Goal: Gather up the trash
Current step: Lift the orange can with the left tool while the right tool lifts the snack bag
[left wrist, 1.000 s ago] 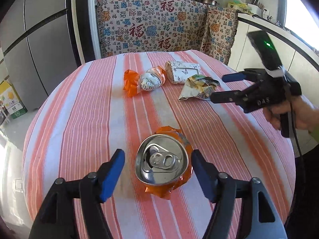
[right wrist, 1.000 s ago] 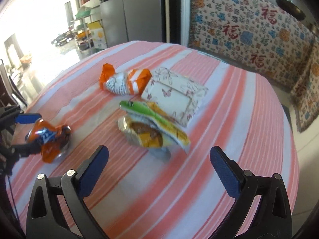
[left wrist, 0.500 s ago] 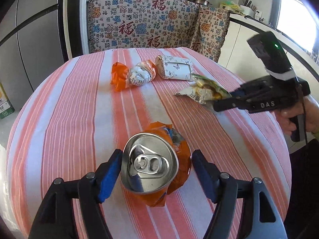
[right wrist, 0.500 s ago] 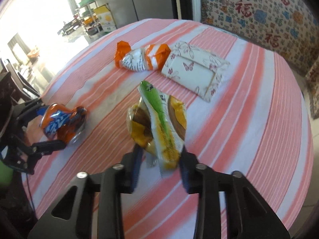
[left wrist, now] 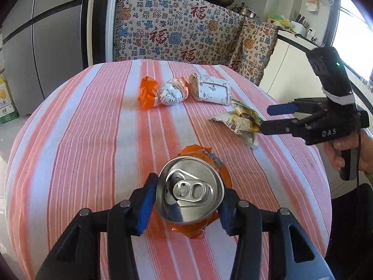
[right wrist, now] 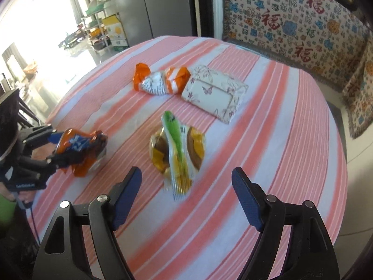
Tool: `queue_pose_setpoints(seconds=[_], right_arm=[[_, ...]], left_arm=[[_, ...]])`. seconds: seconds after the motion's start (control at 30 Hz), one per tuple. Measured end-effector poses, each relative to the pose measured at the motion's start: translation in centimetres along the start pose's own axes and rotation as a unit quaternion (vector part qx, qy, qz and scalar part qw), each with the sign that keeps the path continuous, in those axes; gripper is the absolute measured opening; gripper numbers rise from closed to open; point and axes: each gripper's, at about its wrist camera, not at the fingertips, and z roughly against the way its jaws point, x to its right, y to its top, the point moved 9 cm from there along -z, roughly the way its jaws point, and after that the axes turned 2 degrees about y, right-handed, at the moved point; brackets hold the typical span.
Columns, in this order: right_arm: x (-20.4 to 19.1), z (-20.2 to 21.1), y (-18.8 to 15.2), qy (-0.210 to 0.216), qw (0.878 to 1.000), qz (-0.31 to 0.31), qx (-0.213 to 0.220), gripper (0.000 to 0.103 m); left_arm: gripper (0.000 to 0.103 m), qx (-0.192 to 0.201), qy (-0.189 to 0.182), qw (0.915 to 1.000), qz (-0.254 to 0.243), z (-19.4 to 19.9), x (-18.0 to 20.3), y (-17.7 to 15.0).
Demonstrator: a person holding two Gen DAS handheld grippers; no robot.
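Note:
My left gripper is shut on a crushed orange drink can, silver top facing me. The can and left gripper also show in the right wrist view. My right gripper is open, its blue pads either side of and just short of a crumpled yellow-green snack wrapper on the striped tablecloth. In the left wrist view the right gripper sits at the wrapper's right edge. An orange-white wrapper and a butterfly-print tissue pack lie farther back.
The round table with the pink-striped cloth drops off at the right edge near a patterned sofa cover. A grey fridge stands beyond the table. A person's hand holds the right gripper.
My left gripper has closed on the can. My right gripper, shut on the snack wrapper half a second ago, has opened and the wrapper lies loose on the cloth.

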Motion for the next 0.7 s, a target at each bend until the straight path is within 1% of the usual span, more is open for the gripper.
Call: queue_pose_setpoints(seconds=[0.07, 0.1, 0.13, 0.17, 0.2, 0.3, 0.47, 0.7], right_arm=[[-0.5, -1.6, 0.7, 0.000, 1.000, 0.009, -0.014, 0.080], [-0.6, -2.3, 0.8, -0.004, 1.000, 0.013, -0.021, 0.076], [-0.7, -2.9, 0.6, -0.001, 0.999, 0.013, -0.029, 0.068], [-0.7, -3.2, 0.2, 0.004, 0.999, 0.007, -0.034, 0.048], [-0.6, -2.9, 0.2, 0.005, 1.000, -0.004, -0.027, 0.040], [-0.7, -1.2, -0.7, 0.017, 1.000, -0.021, -0.015, 0.026], [-0.7, 2.0, -3.2, 0.022, 0.999, -0.040, 0.000, 0.024], [0.1, 5.7, -5.9, 0.041, 0.995, -0.091, 0.029, 0.024]], left_arm=[[0.047, 0.000, 0.012, 0.9999, 0.001, 0.3, 0.1, 0.1], [0.047, 0.000, 0.018, 0.9998, 0.000, 0.6, 0.1, 0.0], [0.047, -0.001, 0.022, 0.9998, 0.000, 0.8, 0.3, 0.0], [0.047, -0.002, 0.027, 0.9996, 0.001, 0.9, 0.3, 0.0], [0.047, -0.002, 0.033, 0.9995, 0.002, 1.1, 0.4, 0.0], [0.047, 0.001, 0.041, 0.9991, 0.009, 1.5, 0.7, 0.1], [0.047, 0.004, 0.048, 0.9988, 0.005, 1.5, 2.0, 0.1], [0.047, 0.005, 0.057, 0.9983, -0.007, 1.5, 4.1, 0.3]])
